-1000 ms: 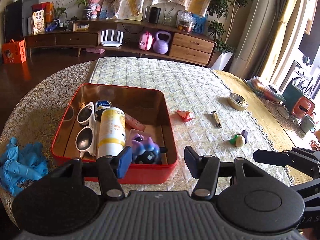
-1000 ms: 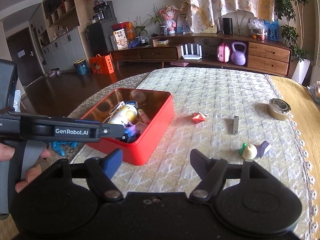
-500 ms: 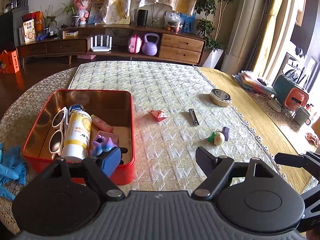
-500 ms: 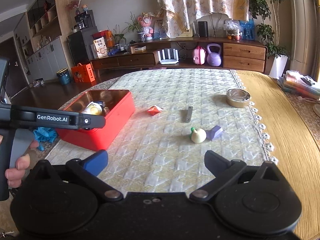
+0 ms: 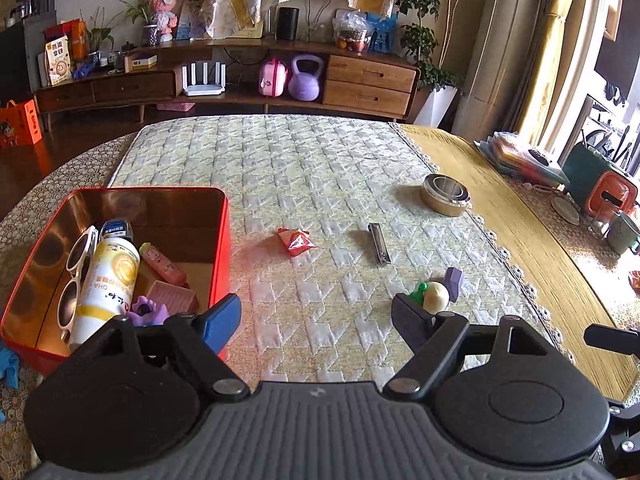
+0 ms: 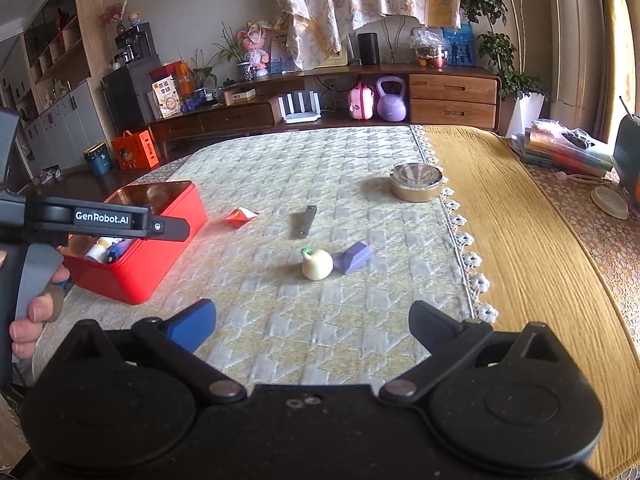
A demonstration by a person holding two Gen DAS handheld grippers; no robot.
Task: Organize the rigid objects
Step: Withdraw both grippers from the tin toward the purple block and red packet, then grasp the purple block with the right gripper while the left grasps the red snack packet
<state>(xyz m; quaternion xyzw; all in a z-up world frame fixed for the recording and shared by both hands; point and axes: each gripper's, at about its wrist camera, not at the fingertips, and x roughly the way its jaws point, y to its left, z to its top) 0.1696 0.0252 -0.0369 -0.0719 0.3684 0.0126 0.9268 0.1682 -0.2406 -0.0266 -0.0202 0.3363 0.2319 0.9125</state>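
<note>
A red tin box sits at the left of the quilted mat, holding white sunglasses, a yellow-white bottle, a pink tube and a purple toy. Loose on the mat lie a red packet, a metal nail clipper, a cream onion-shaped toy and a purple block. My left gripper is open and empty, just right of the box. My right gripper is open wide, empty, short of the onion toy.
A round metal tin stands at the mat's right edge. Blue gloves lie left of the box. Books, a mug and other items crowd the table's far right. A hand holds the left gripper's handle.
Both grippers have swung right, away from the red box toward the loose items, and their jaws have spread wider. The purple toy now lies in the box, clear of the left jaws.
</note>
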